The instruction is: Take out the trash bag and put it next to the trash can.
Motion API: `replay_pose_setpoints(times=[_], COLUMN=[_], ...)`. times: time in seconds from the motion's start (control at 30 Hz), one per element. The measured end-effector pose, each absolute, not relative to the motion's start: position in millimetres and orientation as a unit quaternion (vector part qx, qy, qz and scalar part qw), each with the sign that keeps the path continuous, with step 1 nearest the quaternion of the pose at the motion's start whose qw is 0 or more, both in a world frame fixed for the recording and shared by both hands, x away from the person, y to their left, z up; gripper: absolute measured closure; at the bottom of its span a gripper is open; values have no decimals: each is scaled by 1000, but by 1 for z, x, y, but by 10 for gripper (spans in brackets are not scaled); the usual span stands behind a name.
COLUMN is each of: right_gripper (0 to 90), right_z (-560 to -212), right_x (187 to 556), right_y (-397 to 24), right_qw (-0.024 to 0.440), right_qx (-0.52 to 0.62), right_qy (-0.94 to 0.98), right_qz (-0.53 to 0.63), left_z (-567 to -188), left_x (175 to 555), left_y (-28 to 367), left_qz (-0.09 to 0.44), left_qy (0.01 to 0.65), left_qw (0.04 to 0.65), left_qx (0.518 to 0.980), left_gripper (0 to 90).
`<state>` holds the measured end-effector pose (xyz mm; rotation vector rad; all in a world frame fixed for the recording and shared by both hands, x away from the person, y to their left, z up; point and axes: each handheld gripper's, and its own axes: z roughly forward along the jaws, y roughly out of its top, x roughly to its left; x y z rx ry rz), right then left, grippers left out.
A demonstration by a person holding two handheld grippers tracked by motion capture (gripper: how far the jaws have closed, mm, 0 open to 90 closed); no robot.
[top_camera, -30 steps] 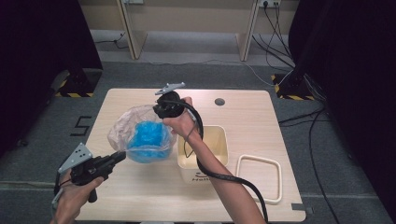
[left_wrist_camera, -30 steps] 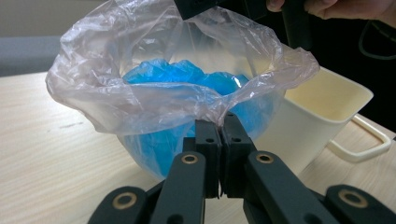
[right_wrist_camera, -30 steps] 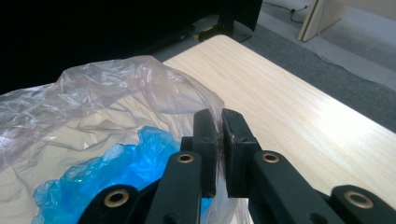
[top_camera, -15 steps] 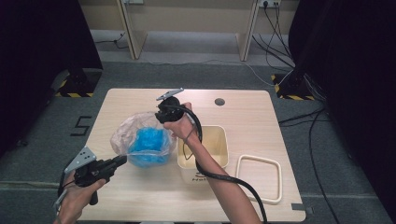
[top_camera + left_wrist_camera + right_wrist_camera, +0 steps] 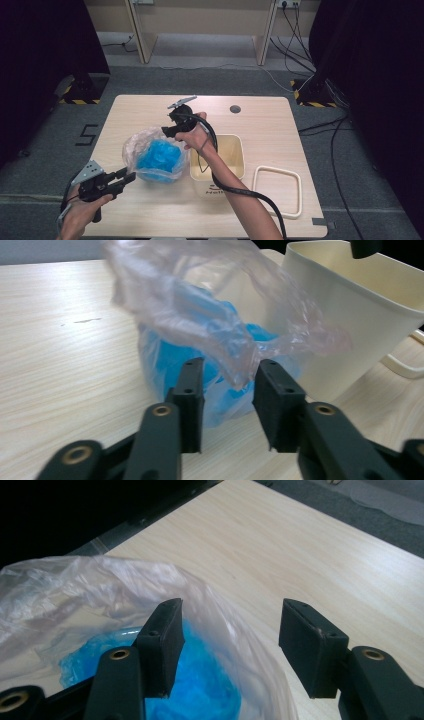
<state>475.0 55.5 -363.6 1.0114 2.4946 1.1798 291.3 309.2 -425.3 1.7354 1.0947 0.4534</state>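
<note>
A clear plastic bag with crumpled blue material inside sits on the wooden table, just left of a cream bin. My left gripper points at the bag's near side. Its jaws have just been opening, and in the left gripper view they stand apart with a fold of the bag hanging loose between them. My right gripper is at the bag's far rim. Its jaws have also just been opening, and the bag's rim runs between them unpinched.
A white rectangular frame lies flat to the right of the bin. The bin's wall stands right behind the bag. A dark round hole is in the table's far side. Cables trail from both grippers.
The bag's top has slackened and the bag sits lower and wider on the table. The right gripper has dipped slightly toward it. The left hand has stayed in place.
</note>
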Motion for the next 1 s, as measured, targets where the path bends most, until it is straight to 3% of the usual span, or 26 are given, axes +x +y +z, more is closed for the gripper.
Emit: replay_pose_setpoints(times=[0.07,0.27,0.83,1.0], right_gripper=[422,385,364,338], right_z=[-361,-353,-337,-332], right_x=[474,471,462,457], right_y=[54,48,8,-6], right_qw=[102,102,109,115], right_qx=[342,345,354,356], right_qy=[842,837,820,815], right_qz=[405,413,436,442], left_z=[-421,-406,-391,-393], left_x=[289,283,278,278], left_y=[309,305,267,253], left_qz=[197,213,183,172], left_qy=[457,458,421,412], left_qw=[497,508,538,538], left_qx=[711,697,707,715], left_gripper=[502,382,286,216])
